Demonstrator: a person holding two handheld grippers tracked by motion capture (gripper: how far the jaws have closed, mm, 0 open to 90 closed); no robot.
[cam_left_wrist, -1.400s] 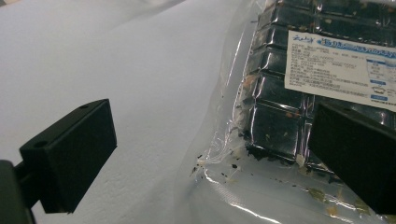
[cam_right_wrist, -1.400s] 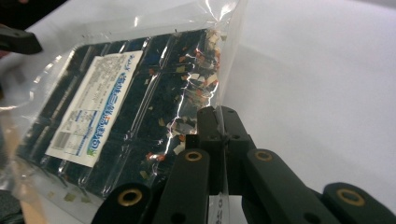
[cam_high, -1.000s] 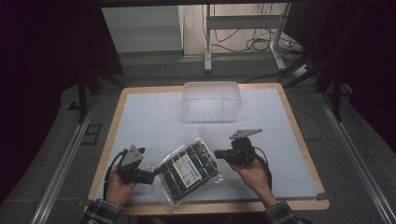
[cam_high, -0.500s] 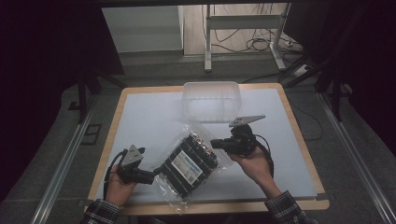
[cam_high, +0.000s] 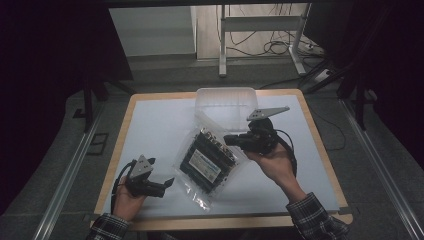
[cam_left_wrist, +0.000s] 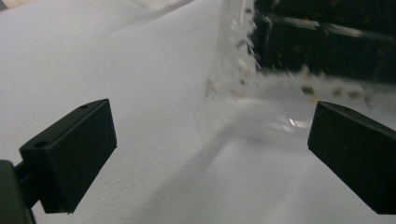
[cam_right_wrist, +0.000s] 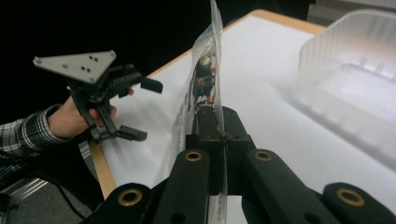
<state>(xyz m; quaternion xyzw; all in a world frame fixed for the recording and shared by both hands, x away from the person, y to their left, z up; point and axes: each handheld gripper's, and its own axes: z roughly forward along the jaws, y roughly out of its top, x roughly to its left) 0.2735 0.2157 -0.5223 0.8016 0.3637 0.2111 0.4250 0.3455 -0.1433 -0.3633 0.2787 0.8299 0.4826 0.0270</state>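
A clear plastic bag (cam_high: 207, 159) packed with dark parts and bearing a label hangs tilted over the white table top (cam_high: 150, 130). Its lower corner reaches down to the table. My right gripper (cam_high: 231, 140) is shut on the bag's upper right edge and holds it up. In the right gripper view the jaws (cam_right_wrist: 217, 136) pinch the thin film, and the bag (cam_right_wrist: 205, 79) rises edge-on above them. My left gripper (cam_high: 167, 185) rests near the table's front left, open, just left of the bag. Its jaws (cam_left_wrist: 205, 140) stand wide apart with the bag's clear rim (cam_left_wrist: 243, 93) ahead of them, untouched.
A clear plastic tub (cam_high: 227, 100) stands at the table's far middle, just behind the bag, and appears as tub (cam_right_wrist: 359, 60) in the right gripper view. A wooden rim (cam_high: 125, 135) edges the table. The left gripper (cam_right_wrist: 140, 109) shows beyond the bag, in a hand with a plaid sleeve.
The right gripper has risen and moved toward the far side, lifting the bag's right edge off the table so the bag now hangs tilted. The left gripper has stayed put.
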